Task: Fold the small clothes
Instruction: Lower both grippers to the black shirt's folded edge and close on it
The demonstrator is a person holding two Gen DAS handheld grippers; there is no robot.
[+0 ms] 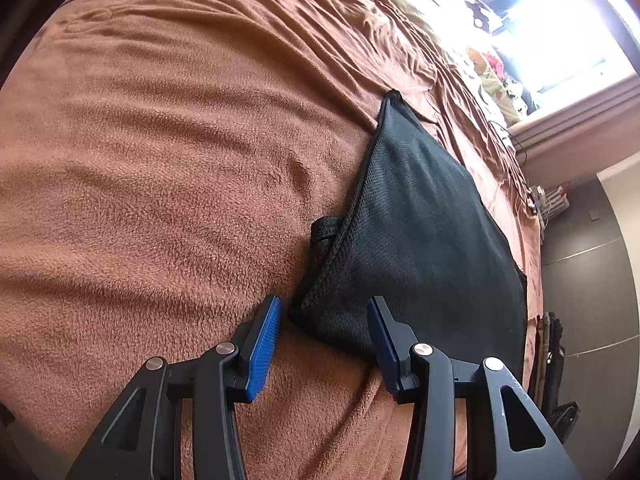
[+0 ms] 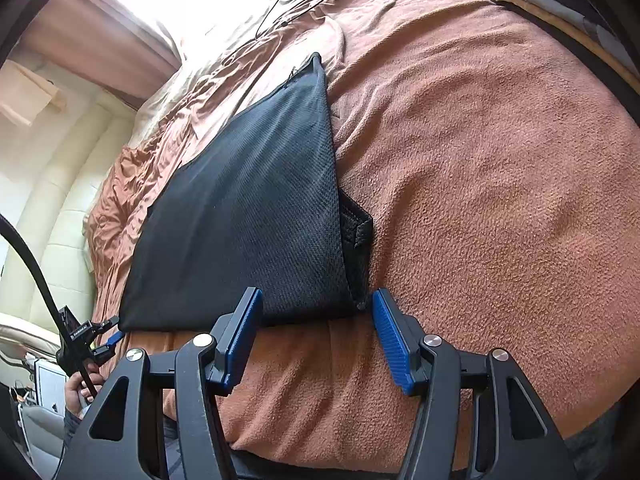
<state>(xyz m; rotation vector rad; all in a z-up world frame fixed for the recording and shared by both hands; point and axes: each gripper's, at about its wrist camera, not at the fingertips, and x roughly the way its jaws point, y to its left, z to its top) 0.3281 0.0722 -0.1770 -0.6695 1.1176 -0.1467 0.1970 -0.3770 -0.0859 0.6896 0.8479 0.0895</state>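
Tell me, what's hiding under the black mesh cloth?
Under the black mesh garment lies the brown fleece blanket. A darker black flap pokes out from beneath its folded edge. The rest underneath is covered.

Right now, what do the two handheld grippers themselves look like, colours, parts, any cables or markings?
Both match: the left gripper and right gripper have matte black plastic linkage arms with triangular cutouts, round silver pivot pins, and jaws faced with ribbed blue pads. In the right wrist view, the left gripper's front shows small white lettering, too small to read, a black cable arcing over it, and the person's bare hand.
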